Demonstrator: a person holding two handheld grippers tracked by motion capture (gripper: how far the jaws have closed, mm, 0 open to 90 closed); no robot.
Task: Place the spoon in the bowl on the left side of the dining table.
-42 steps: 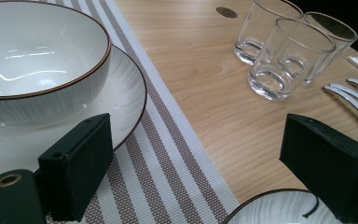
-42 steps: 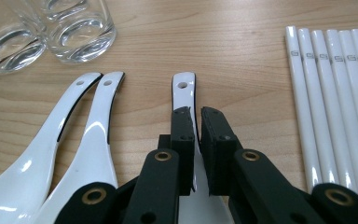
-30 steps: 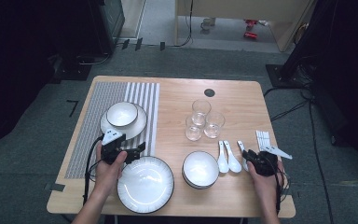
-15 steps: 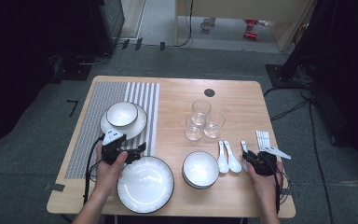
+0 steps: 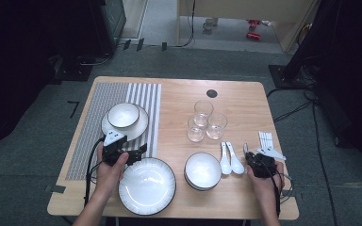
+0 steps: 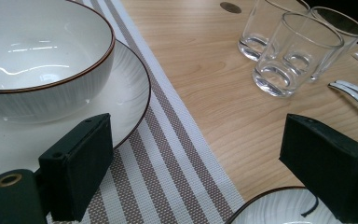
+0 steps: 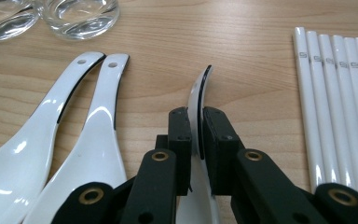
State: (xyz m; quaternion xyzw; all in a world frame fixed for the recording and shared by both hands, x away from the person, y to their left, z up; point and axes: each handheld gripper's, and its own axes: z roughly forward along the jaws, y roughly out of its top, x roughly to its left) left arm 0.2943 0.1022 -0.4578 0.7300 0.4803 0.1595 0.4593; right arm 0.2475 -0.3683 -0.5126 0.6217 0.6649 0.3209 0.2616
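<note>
Spoon [image 7: 198, 100] clamped on edge between right tool [image 7: 195, 140] jaws.

A wooden table [image 5: 245, 101] carries a striped placemat [image 5: 146, 96] at its left, with a bowl [image 5: 123, 114] sitting on a plate [image 5: 139, 127]. Three glasses [image 5: 203, 121] cluster mid-table. Nearer the front lie a large plate [image 5: 147, 186], another bowl [image 5: 202, 170], and two white spoons [image 5: 231, 161] side by side. White chopsticks [image 5: 266, 139] lie at the right.

White spoon [image 7: 198, 109], black-edged, turned on edge, handle pointing away, clamped just above wooden table [image 7: 242, 42].
</note>
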